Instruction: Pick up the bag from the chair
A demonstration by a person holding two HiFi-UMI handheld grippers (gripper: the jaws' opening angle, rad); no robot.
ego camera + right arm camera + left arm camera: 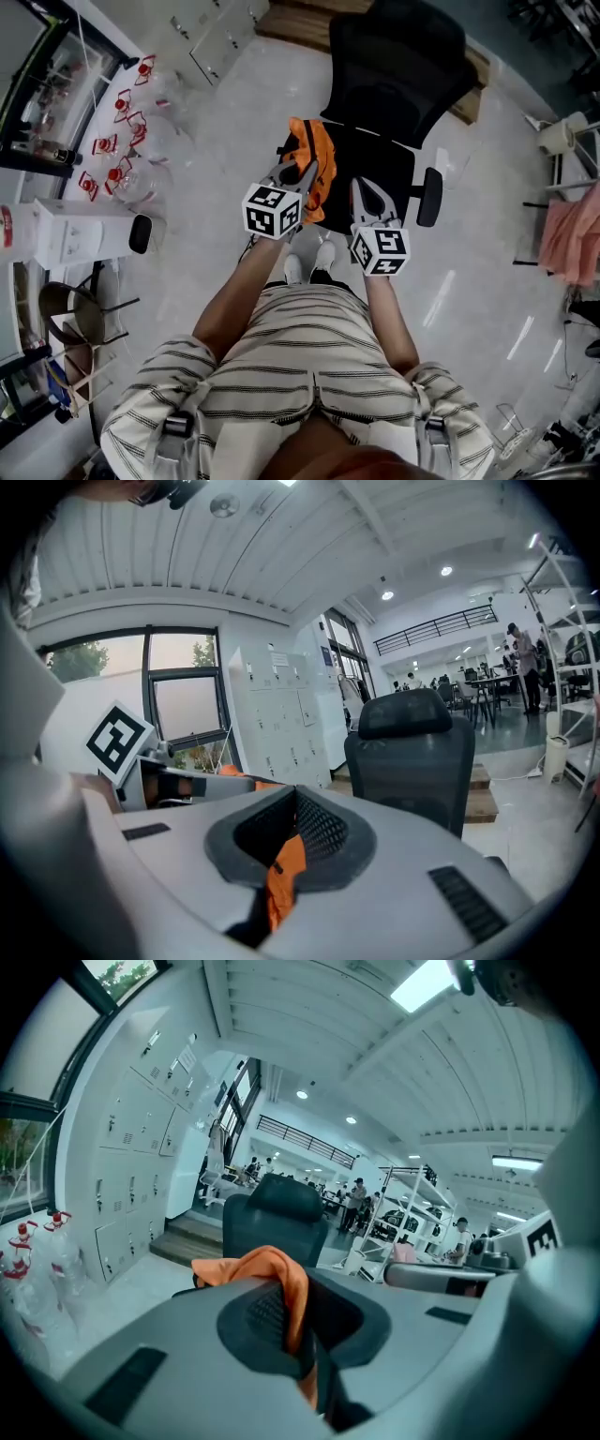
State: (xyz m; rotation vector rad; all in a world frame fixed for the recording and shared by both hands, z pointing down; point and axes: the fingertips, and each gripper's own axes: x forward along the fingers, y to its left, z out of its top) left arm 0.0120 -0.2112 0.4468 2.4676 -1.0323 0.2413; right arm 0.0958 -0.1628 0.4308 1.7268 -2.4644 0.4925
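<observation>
The orange bag (319, 164) hangs just above the seat of a black office chair (394, 84), at the seat's left front. My left gripper (302, 176) is shut on its orange cloth, and my right gripper (366, 195) is shut on it from the right. In the left gripper view, orange fabric (286, 1283) runs down between the closed jaws of the left gripper (298, 1330), with the chair (277, 1213) behind. A strip of the same fabric (279, 874) is pinched in the right gripper (281, 855), and the chair (412, 752) stands beyond it.
White lockers (220, 37) and a wooden step (300, 19) lie behind the chair. Several red-capped bottles (122, 141) and a white box (84, 230) are at the left. A pink cloth (572, 234) hangs at the right. The person's shoes (309, 262) are by the chair's front.
</observation>
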